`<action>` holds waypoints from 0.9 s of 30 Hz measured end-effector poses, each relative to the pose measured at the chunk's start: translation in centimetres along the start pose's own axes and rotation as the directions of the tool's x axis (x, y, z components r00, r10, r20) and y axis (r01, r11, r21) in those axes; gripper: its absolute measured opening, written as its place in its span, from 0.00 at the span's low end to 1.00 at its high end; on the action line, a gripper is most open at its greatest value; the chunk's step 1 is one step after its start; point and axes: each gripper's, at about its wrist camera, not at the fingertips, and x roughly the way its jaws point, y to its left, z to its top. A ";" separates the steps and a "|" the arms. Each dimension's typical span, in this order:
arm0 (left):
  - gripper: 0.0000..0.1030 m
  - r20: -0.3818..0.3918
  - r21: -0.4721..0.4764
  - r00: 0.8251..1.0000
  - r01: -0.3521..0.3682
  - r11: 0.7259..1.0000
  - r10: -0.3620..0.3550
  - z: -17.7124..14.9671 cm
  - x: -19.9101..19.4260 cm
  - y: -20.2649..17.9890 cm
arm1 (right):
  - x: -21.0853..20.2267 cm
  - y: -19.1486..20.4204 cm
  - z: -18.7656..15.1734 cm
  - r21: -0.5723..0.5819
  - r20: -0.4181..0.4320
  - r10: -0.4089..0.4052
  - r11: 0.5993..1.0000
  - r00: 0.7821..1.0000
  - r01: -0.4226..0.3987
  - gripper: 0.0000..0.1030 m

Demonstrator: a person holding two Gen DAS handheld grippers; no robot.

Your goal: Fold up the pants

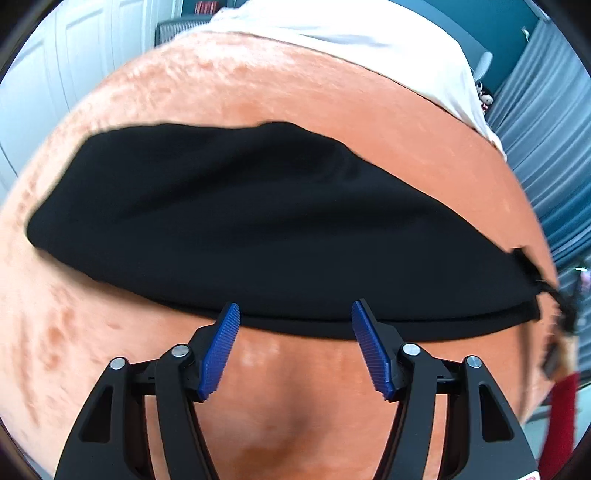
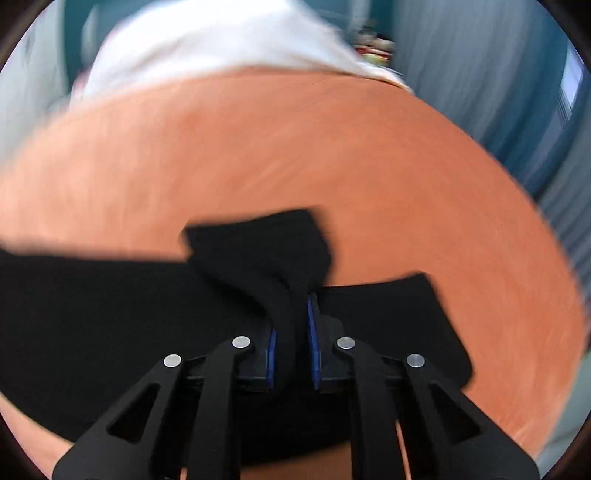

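Note:
Black pants (image 1: 258, 221) lie flat across an orange blanket (image 1: 258, 88), spread from left to right. My left gripper (image 1: 295, 314) is open and empty, its blue pads (image 1: 221, 347) just at the near edge of the pants. In the right wrist view my right gripper (image 2: 291, 314) is shut on a bunched end of the black pants (image 2: 258, 251), lifting it above the rest of the cloth (image 2: 110, 314). That view is blurred by motion.
The orange blanket (image 2: 332, 147) covers a bed. A white sheet (image 1: 351, 33) lies at the far end. Grey-blue curtains (image 1: 546, 129) hang on the right, white cupboard doors (image 1: 74, 48) on the left.

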 end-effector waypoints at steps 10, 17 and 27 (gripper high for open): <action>0.65 0.018 -0.006 0.998 -0.059 0.998 0.059 -0.2 0.4 0.8 | -0.8 -8.9 -3.1 0.276 0.029 0.037 0.960 0.999 -0.044 0.81; 0.71 0.017 -0.073 0.994 -0.108 0.991 0.110 -0.1 -0.5 3.6 | 3.1 -9.0 -0.4 0.237 -0.074 -0.002 0.971 0.997 0.019 0.52; 0.74 -0.004 -0.185 0.979 -0.199 0.962 0.202 0.2 -1.1 9.4 | 1.8 -13.7 -2.8 0.354 -0.064 0.013 0.935 0.998 0.011 0.10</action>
